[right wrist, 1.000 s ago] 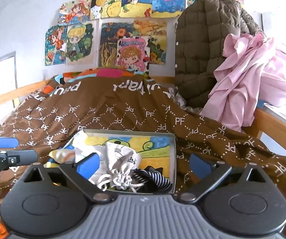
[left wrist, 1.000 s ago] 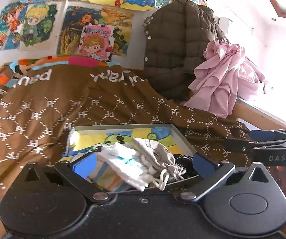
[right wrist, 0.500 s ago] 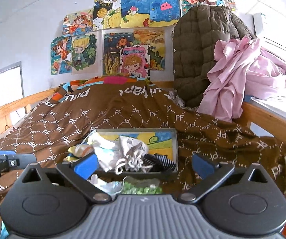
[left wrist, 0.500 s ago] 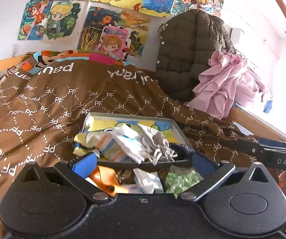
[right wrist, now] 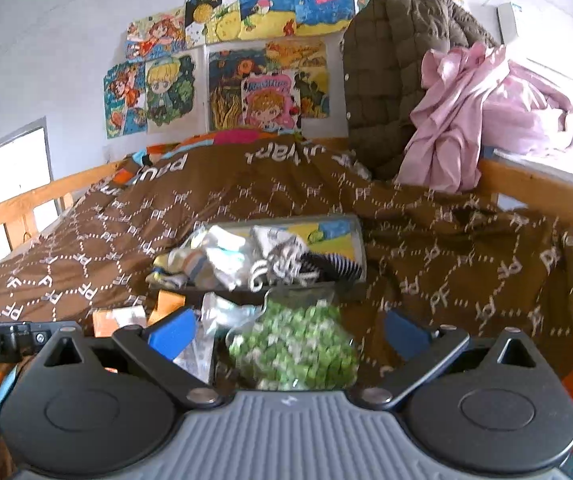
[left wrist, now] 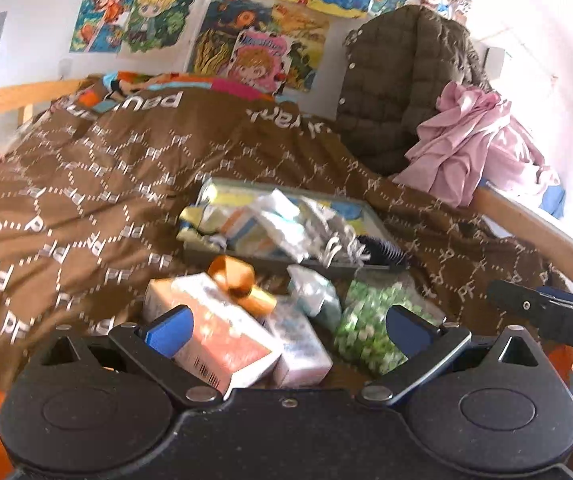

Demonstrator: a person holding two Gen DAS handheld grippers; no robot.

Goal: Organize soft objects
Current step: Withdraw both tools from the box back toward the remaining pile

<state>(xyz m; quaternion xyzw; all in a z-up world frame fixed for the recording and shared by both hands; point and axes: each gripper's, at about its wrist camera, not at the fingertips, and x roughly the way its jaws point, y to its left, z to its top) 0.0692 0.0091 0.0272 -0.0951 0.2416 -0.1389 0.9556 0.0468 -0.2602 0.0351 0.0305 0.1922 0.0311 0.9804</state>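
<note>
left gripper wide open, empty, over boxes | right gripper wide open, empty, framing green bag | tray of soft cloths ahead, likely sorting destination

A brown patterned blanket is spread over a wooden-railed bed. Cartoon drawings are stuck on the wall, beside which a quilted jacket and pink cloth are heaped.
</note>
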